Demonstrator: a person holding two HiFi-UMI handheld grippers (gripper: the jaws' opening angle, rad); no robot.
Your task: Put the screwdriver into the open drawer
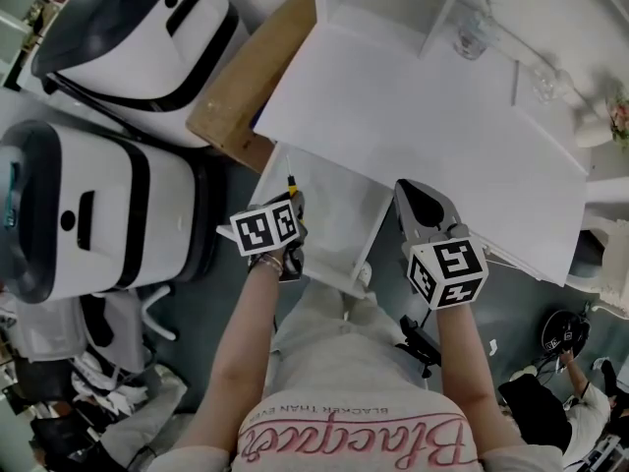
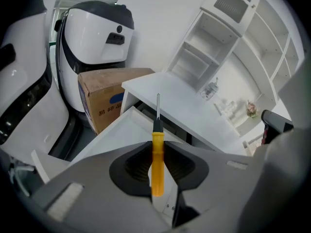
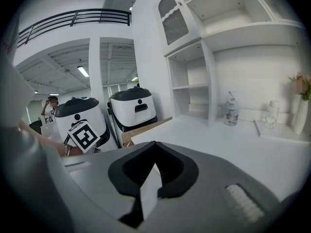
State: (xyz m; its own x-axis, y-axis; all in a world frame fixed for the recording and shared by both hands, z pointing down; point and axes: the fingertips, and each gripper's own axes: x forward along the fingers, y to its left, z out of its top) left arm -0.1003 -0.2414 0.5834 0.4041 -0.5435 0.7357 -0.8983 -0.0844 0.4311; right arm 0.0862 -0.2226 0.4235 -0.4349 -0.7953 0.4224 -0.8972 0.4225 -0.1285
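Note:
A screwdriver [image 2: 158, 159] with a yellow handle and a thin steel shaft stands between the jaws of my left gripper [image 2: 158, 152], which is shut on the handle. In the head view the left gripper [image 1: 291, 203] hangs over the near left part of the open white drawer [image 1: 329, 214], and the screwdriver [image 1: 291, 182] points away from me. The drawer [image 2: 121, 130] juts out from under the white desk top [image 1: 423, 116]. My right gripper [image 1: 411, 193] sits at the drawer's right wall. In its own view the right gripper [image 3: 154, 166] is shut on a thin white edge [image 3: 147, 193], apparently that wall.
A cardboard box [image 1: 246, 77] stands left of the desk. Beyond it are two large white-and-black machines [image 1: 138, 28] [image 1: 88, 209]. A white shelf unit with a glass jar [image 1: 475, 32] lines the desk's far side. Another person [image 1: 580, 401] is at the lower right.

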